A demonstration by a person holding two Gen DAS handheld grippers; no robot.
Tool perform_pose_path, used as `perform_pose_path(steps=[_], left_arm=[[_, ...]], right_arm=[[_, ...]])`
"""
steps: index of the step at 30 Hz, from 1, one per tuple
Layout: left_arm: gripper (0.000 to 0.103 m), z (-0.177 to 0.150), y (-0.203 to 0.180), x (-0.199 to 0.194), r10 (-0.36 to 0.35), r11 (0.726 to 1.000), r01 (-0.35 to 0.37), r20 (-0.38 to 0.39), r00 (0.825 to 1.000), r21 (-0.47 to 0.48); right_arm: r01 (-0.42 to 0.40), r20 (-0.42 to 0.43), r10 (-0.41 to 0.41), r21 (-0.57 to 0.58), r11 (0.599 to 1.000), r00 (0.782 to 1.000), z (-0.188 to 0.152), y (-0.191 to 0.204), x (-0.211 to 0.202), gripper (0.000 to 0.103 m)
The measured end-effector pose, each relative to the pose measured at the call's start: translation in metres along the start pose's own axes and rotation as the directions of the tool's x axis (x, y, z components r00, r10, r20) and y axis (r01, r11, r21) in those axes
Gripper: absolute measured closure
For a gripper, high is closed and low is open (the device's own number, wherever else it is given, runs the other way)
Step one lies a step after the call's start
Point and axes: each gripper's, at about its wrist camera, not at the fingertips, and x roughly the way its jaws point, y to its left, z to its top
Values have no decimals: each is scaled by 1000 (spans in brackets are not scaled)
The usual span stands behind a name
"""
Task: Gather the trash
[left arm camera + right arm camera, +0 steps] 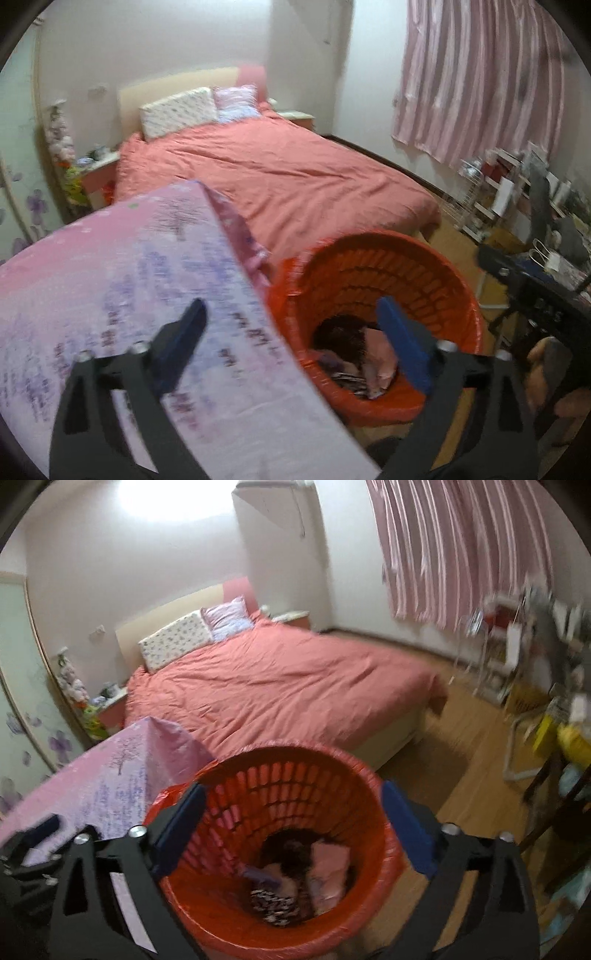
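A red lattice waste basket (pixel 424 280) (pixel 295 775) lined with a red bag stands on the wooden floor at the foot of the bed. Pink, dark and patterned scraps of trash (pixel 354 354) (pixel 306 878) lie at its bottom. My left gripper (pixel 291 332) is open, its left finger over a pink-clothed table (pixel 110 280) and its right finger over the basket mouth. My right gripper (pixel 291 819) is open directly above the basket, nothing between its blue pads. The left gripper's tip (pixel 40 830) shows at the far left of the right wrist view.
A bed with a salmon cover (pixel 280 170) (pixel 280 686) fills the middle. The pink table (pixel 110 775) touches the basket's left side. Cluttered shelves and a chair (pixel 532 206) (pixel 535 686) stand to the right under pink curtains. Bare wooden floor (pixel 454 775) lies right of the basket.
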Motion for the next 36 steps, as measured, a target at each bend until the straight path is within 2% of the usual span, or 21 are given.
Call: perform_pose_path(steps=[5,10,14,18,20,22,28,31,36], left_arm=[[4,-17,26,-47,104,994,-103,52,993,-18],[4,-44,53,-92,201,979,-196,87,976,-65],[4,-70,70,-130,297,952,-284,118,948,-110],[4,-102,77,-164,362,930,-342,169,917,-137],[4,-116,76,-177,391,918,-368,186,901,-148],[4,-126,75,-187,410,909,-385,192,892,-158],[4,-151,76,-208,415,904,-382,180,892,-194],[4,-157,79,-214,429,895,-393,164,888,-213],[4,-160,89,-223,423,887,-381,130,897,-260]], right_arm=[[135,80,-125,-125,983,989,-5,23,-43,2],[122,150,-90,-220,968,985,-20,40,-83,2],[103,181,-59,-244,964,982,-33,50,-111,2],[98,225,-51,-202,974,973,-50,53,-138,2],[141,240,-100,-162,977,966,-63,57,-148,2],[150,241,-112,-147,978,964,-71,62,-152,2],[108,165,-80,-166,980,983,-96,81,-160,2],[112,130,-89,-176,978,987,-102,89,-161,2],[94,74,-84,-140,986,994,-100,88,-163,2]])
